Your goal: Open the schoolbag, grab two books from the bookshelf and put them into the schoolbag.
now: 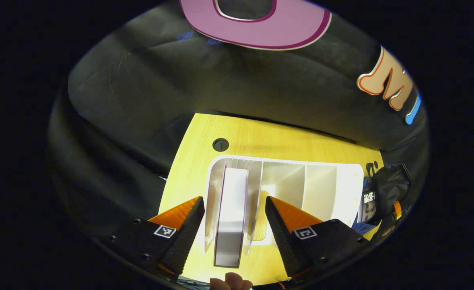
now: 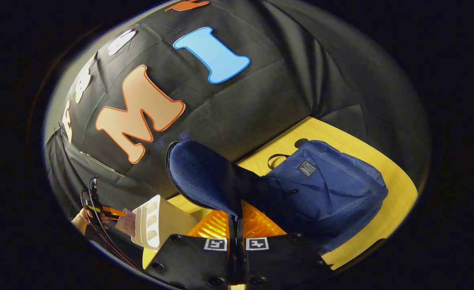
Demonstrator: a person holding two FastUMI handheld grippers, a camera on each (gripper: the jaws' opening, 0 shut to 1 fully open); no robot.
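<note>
Left gripper view: the yellow wooden table (image 1: 285,139) has a round dark cable hole (image 1: 220,144) near its far edge, w/ black cloth wall behind. A white bookshelf (image 1: 321,181) w/ upright dividers stands on the table. In its leftmost slot stands one book (image 1: 232,209), white page edges toward the camera, pink-purple cover edges on both sides. The other slots look empty. Right of the bookshelf, a dark part of the schoolbag (image 1: 386,189) is seen. The left gripper (image 1: 233,219) is wide open, one finger on each side of the book, not touching it.

Right gripper view: the blue schoolbag (image 2: 329,193) lies on the table (image 2: 398,193), small label on front, its flap (image 2: 200,173) lifted upright. The right gripper (image 2: 236,223) is closed on the flap edge. The bookshelf (image 2: 156,219) stands at lower left, and the other gripper (image 2: 112,211) is just beside it.
</note>
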